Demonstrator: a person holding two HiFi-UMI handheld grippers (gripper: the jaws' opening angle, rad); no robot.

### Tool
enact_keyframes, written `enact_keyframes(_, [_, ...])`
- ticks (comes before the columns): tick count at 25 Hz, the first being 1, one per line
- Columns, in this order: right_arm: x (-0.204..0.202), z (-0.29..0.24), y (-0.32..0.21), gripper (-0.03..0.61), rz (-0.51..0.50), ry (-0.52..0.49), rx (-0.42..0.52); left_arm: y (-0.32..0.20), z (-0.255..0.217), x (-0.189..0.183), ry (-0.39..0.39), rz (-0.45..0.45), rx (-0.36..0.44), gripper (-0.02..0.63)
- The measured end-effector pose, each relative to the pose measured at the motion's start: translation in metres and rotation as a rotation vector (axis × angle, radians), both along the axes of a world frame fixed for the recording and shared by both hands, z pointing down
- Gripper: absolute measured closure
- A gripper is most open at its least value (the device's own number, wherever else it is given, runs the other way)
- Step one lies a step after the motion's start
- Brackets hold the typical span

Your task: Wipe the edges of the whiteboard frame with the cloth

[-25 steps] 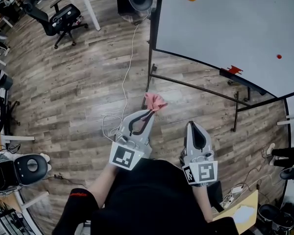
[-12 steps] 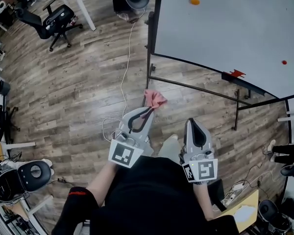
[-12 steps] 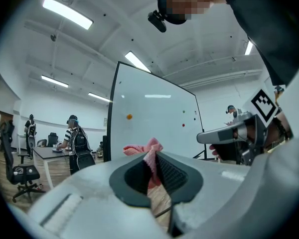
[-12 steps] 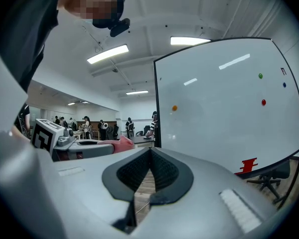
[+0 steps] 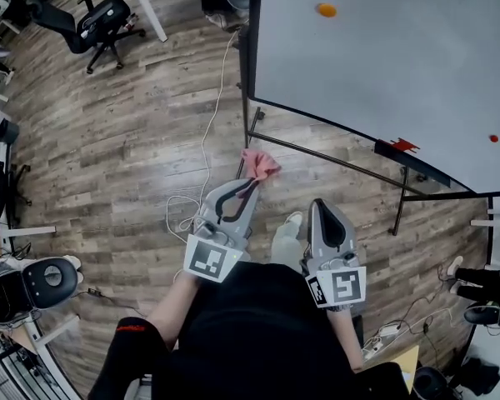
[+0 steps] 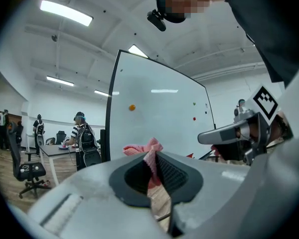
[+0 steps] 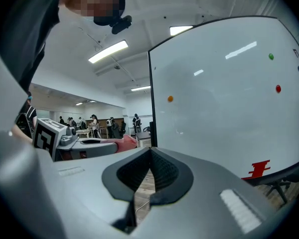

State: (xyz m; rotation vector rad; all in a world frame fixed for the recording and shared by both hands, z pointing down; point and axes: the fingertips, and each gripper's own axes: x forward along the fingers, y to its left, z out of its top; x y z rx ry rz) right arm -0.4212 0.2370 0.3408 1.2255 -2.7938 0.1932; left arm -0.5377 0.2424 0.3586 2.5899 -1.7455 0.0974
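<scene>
A large whiteboard on a black rolling stand fills the upper right of the head view; its dark frame edge runs down the left side. My left gripper is shut on a pink cloth, which bunches out past the jaw tips, short of the board's lower left corner. In the left gripper view the pink cloth sits pinched between the jaws with the whiteboard ahead. My right gripper is shut and holds nothing; its view faces the whiteboard.
A white cable lies on the wood floor left of the stand. Office chairs and a table leg stand at upper left. The stand's lower bar and legs cross the floor under the board. People stand far off.
The whiteboard's left edge has shifted left and sits nearer in the head view as the person stepped forward. Both grippers keep their pose, the cloth still held.
</scene>
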Motion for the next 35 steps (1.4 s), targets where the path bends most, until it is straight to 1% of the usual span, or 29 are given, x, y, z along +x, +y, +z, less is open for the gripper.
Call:
enact_keyframes(3, [0.009,0.002,-0.028,0.577,-0.048,0.001,-0.012,-0.022,0.003,0.013,0.014,-0.042,-0.019,0.597])
enact_keyframes(6, [0.019,0.005,-0.061,0.577,-0.109,0.000,-0.024,-0.050,0.007,0.026,0.027,-0.098,-0.056,0.597])
enact_keyframes(8, [0.025,0.008,-0.078,0.577,-0.155,0.005,-0.033,-0.066,0.007,0.034,0.021,-0.131,-0.057,0.597])
enact_keyframes(14, [0.034,0.012,-0.103,0.577,-0.288,0.014,-0.039,-0.087,0.014,0.053,0.019,-0.234,-0.076,0.597])
enact_keyframes(18, [0.044,0.015,-0.118,0.577,-0.348,0.024,-0.036,-0.098,0.020,0.062,0.025,-0.297,-0.087,0.597])
enact_keyframes(22, [0.049,0.019,-0.131,0.577,-0.356,0.035,-0.043,-0.107,0.028,0.055,0.036,-0.340,-0.103,0.597])
enact_keyframes(25, [0.045,0.020,-0.143,0.577,-0.341,0.027,-0.060,-0.117,0.033,0.045,0.035,-0.345,-0.114,0.597])
enact_keyframes(27, [0.038,0.022,-0.152,0.577,-0.337,0.038,-0.058,-0.126,0.039,0.036,0.036,-0.343,-0.119,0.597])
enact_keyframes(30, [0.026,0.023,-0.165,0.577,-0.328,0.048,-0.067,-0.141,0.051,0.024,0.015,-0.330,-0.130,0.597])
enact_keyframes(35, [0.003,0.021,-0.185,0.577,-0.318,0.069,-0.058,-0.166,0.072,-0.006,0.014,-0.330,-0.150,0.597])
